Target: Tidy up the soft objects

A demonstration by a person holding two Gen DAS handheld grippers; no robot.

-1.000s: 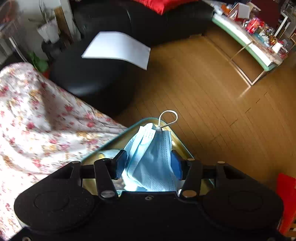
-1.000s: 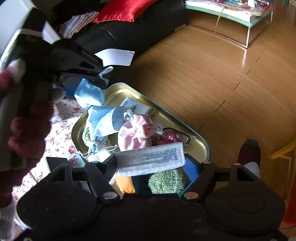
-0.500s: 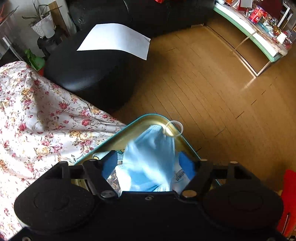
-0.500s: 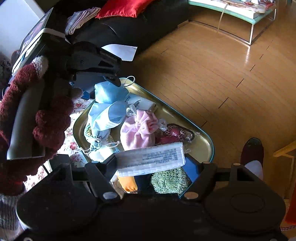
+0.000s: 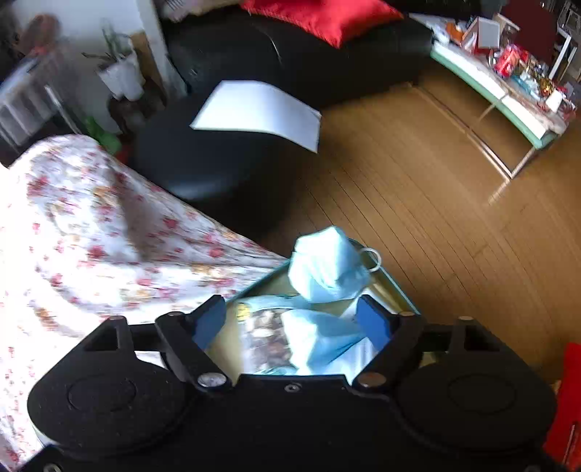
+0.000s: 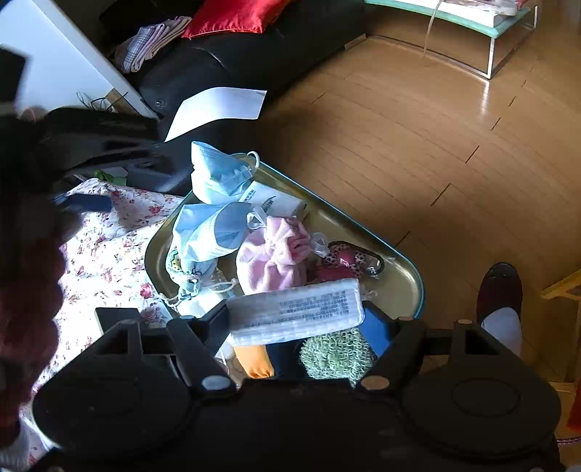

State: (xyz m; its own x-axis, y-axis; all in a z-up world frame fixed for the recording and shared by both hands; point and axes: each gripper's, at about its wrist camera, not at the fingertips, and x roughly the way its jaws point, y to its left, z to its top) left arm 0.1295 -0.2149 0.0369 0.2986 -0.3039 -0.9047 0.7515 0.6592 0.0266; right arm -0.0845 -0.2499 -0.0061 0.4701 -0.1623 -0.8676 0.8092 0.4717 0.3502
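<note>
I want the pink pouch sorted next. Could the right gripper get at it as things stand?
Probably not yet. The right gripper is shut on a white tissue pack, so its jaws are occupied. The pink pouch itself lies uncovered in the gold tray just ahead, so once the pack is set down the way looks free.

Wooden plank floor (image 5: 417,203) lit by a bright patch at right. Black sofa (image 5: 326,61) set along the far side, red cushion (image 5: 319,14) laid on it. Round black ottoman (image 5: 203,170) topped with white paper (image 5: 258,112). Glass-legged low table (image 5: 508,105) seen cluttered. Floral cloth (image 5: 90,247) spread at left
</note>
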